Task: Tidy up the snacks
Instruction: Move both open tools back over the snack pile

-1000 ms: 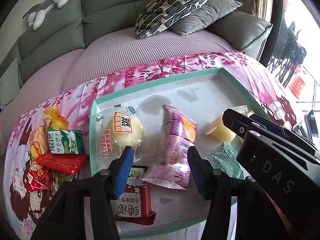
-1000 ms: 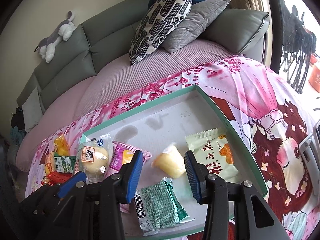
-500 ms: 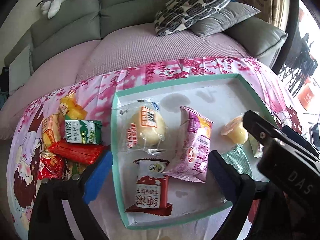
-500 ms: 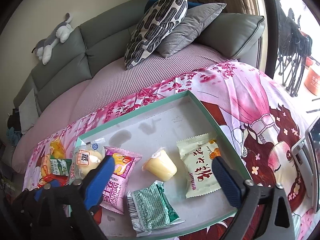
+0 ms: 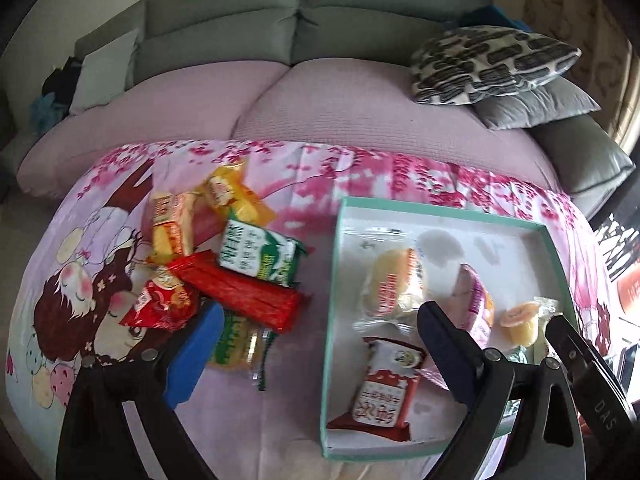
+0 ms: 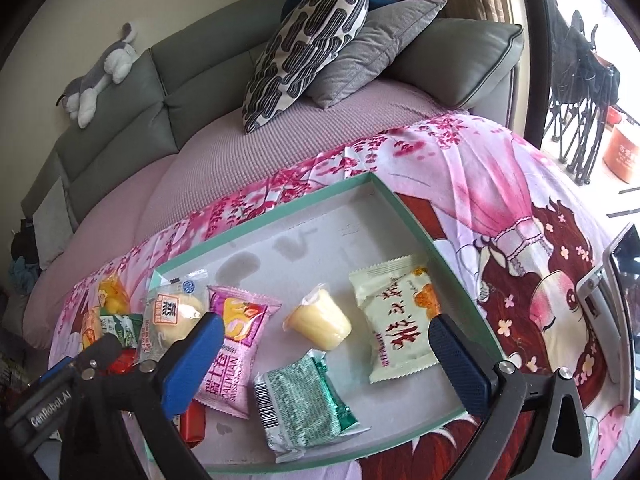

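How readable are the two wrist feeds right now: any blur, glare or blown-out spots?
Left wrist view: soft and smeared, print on the green-and-white packet barely legible, window edge at right washed out. Right wrist view: sharp, print on the cream packet clear, but the balcony area at far right is overexposed. Both show strong fisheye bending; the teal tray rim looks bowed.

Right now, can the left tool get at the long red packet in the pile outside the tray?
Probably yes. The left tool is open and empty, and the long red packet lies on top of the pile, just ahead of its blue finger. Only the green packet overlaps its far edge.
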`<move>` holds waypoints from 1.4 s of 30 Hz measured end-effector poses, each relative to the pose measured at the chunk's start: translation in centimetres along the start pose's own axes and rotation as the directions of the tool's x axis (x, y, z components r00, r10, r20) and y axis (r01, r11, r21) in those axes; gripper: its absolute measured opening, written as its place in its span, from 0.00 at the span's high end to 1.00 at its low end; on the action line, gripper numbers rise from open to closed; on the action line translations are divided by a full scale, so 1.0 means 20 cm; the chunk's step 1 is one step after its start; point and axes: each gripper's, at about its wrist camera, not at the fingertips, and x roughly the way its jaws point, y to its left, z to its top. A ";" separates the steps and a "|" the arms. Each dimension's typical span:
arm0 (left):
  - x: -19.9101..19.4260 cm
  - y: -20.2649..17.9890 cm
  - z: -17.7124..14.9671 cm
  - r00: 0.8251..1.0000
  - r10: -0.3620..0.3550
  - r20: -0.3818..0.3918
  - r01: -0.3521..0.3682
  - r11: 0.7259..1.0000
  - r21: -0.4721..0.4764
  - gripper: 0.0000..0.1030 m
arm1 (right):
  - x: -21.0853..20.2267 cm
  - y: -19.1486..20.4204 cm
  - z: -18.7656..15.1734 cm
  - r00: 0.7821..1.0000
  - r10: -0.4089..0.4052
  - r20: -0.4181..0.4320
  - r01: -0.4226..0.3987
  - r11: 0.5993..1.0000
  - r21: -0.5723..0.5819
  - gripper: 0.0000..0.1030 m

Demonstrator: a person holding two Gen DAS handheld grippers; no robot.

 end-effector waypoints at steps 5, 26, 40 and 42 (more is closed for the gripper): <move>0.03 0.14 0.01 0.998 0.047 -0.036 -0.049 0.997 -0.058 0.06 | 0.00 0.09 -0.02 1.000 0.012 -0.008 -0.013 0.999 -0.033 0.00; 0.01 0.63 0.03 0.989 0.125 -0.085 -0.132 0.988 -0.083 0.06 | 0.01 0.72 -0.24 0.981 0.155 -0.115 -0.178 0.957 -0.229 0.00; 0.00 0.91 0.01 0.995 0.060 -0.085 -0.074 0.981 -0.180 0.06 | -0.02 0.99 -0.35 0.967 0.206 -0.147 -0.242 0.924 -0.297 0.00; 0.01 0.94 0.01 0.995 0.045 -0.093 -0.062 0.979 -0.193 0.06 | -0.02 1.02 -0.37 0.966 0.210 -0.153 -0.248 0.919 -0.305 0.01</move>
